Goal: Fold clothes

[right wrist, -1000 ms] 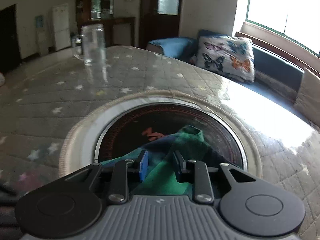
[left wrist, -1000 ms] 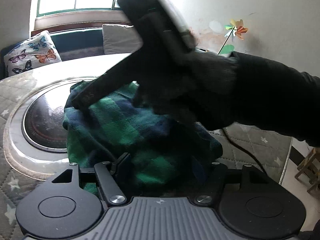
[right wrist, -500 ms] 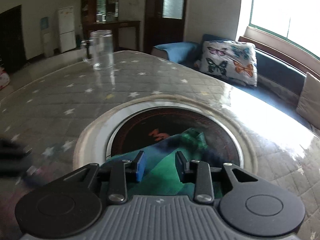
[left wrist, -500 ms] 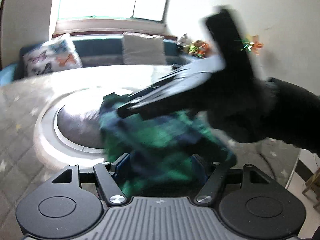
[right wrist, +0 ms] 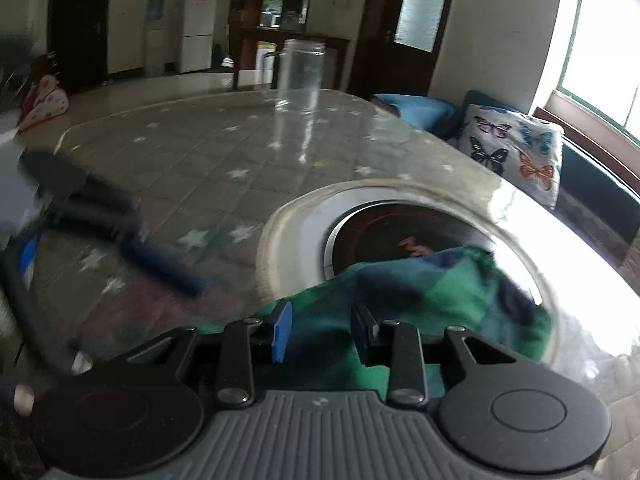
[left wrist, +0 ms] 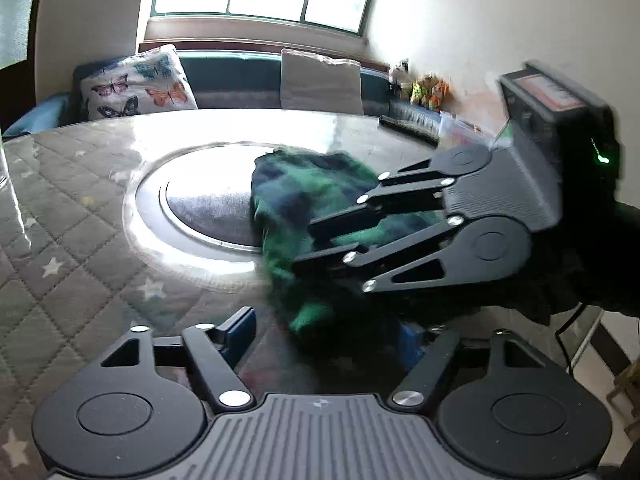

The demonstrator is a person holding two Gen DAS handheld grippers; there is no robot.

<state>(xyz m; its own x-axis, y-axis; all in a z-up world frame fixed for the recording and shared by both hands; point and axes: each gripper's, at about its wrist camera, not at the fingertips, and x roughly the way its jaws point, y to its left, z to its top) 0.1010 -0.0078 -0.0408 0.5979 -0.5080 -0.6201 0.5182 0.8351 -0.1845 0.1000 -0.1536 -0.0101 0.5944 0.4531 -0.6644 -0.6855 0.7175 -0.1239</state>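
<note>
A green and navy plaid garment (left wrist: 304,188) lies bunched on the table, partly over the round inset disc (left wrist: 208,208). My left gripper (left wrist: 324,336) is wide open just short of the garment's near edge, with nothing between its fingers. My right gripper (left wrist: 308,240) reaches in from the right, its fingers down on the bunch. In the right wrist view the garment (right wrist: 420,280) fills the narrow gap of the right gripper (right wrist: 322,332), which is shut on a thick fold. A blurred left finger (right wrist: 160,264) shows at the left.
The table has a grey quilted star cover (left wrist: 68,240) under a glossy top. A glass jar (right wrist: 300,76) stands at its far side. A butterfly cushion (left wrist: 136,88) and bench sit under the window. A dark sleeve (left wrist: 600,260) holds the right gripper; the table edge is below it.
My left gripper has let the garment go, opened wider and pulled back off it to the left. The right gripper has stayed closed on the cloth and swung over it.
</note>
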